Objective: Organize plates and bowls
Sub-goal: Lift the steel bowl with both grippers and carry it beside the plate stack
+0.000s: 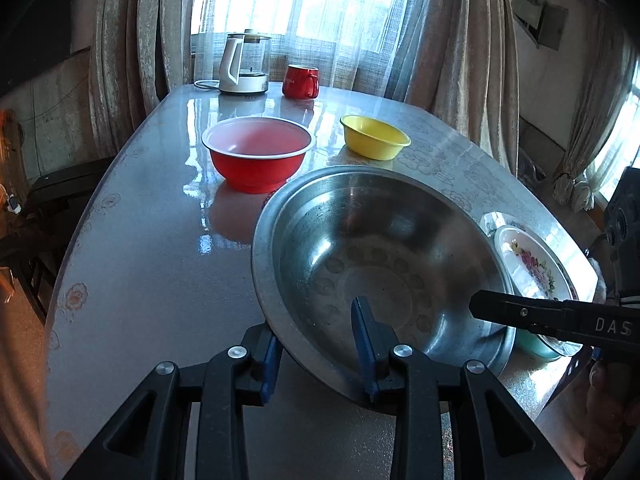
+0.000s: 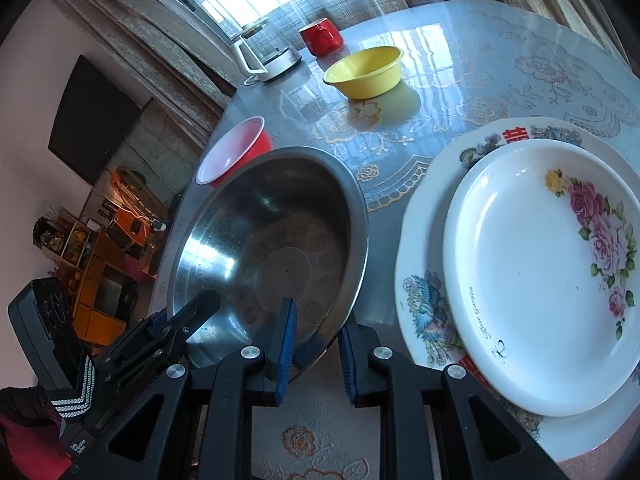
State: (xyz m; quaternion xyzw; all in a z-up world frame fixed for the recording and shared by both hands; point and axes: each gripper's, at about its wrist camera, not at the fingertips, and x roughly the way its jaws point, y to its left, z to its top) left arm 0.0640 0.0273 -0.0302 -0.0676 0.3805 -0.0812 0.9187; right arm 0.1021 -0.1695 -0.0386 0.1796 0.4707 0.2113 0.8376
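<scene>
A large steel bowl [image 1: 380,248] [image 2: 272,232] sits tilted over the table, its near rim raised. My left gripper [image 1: 318,320] is shut on the bowl's near rim, one blue pad inside and one outside. My right gripper [image 2: 318,316] is shut on the rim further round, with its black finger [image 1: 500,308] showing in the left wrist view. Behind the steel bowl stand a red bowl [image 1: 256,152] [image 2: 236,148] and a yellow bowl [image 1: 374,136] [image 2: 364,72]. To the right, a white rose plate [image 2: 540,272] [image 1: 528,264] lies on a larger patterned plate [image 2: 424,280].
A glass kettle [image 1: 244,64] [image 2: 264,56] and a red mug [image 1: 300,80] [image 2: 322,38] stand at the table's far end by the curtained window. Something teal [image 1: 536,344] shows under the plates. The table edge [image 1: 80,264] runs along the left.
</scene>
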